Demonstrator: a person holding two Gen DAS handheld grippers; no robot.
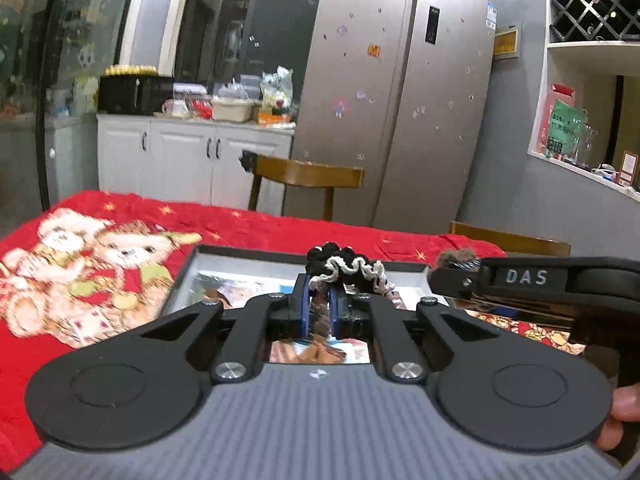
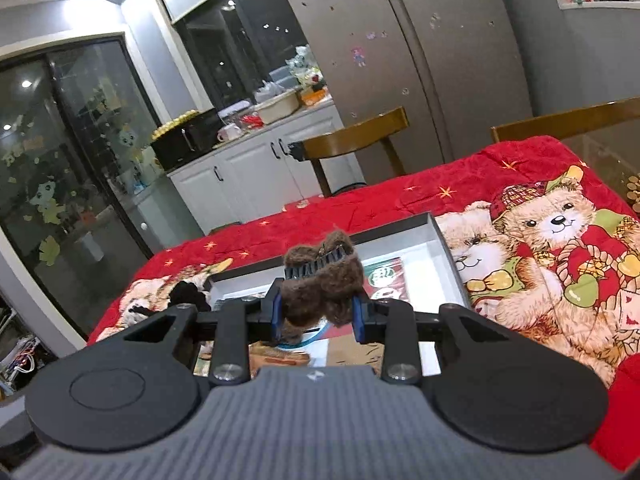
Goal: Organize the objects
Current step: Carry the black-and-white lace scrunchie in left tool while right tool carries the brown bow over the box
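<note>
My left gripper (image 1: 320, 300) is shut on a black and white frilly scrunchie (image 1: 346, 266) and holds it above a shallow grey box (image 1: 184, 276) on the red blanket. My right gripper (image 2: 318, 308) is shut on a brown furry hair claw clip (image 2: 322, 280), also above the box (image 2: 440, 240). In the left wrist view the right gripper (image 1: 444, 276) reaches in from the right with the furry clip (image 1: 456, 258) at its tip. In the right wrist view the scrunchie (image 2: 188, 294) shows at the left, partly hidden.
The box holds printed cards or packets (image 2: 384, 276). The table is covered by a red teddy-bear blanket (image 1: 100, 272). Two wooden chairs (image 1: 308, 176) (image 2: 568, 120) stand at the far edge. Behind are white cabinets (image 1: 192, 156) and a silver fridge (image 1: 392, 100).
</note>
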